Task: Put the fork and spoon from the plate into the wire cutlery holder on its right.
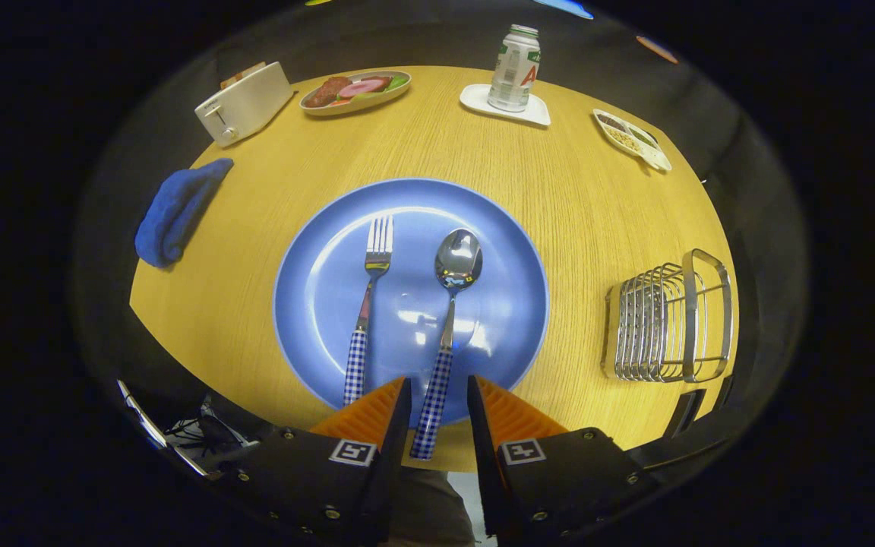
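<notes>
Tool (439, 395) open astride the steel spoon's (449, 319) checked handle on the round blue plate (316, 304) — unclamped; next, close and lift.

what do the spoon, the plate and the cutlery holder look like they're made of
Spoon: polished metal bowl, mirror reflections; checked handle, probably plastic, lying between the open gripper's fingers, untouched. Plate: glossy blue, glazed ceramic or melamine, judging by light glare. Cutlery holder: bare shiny metal wire, likely chromed.
</notes>
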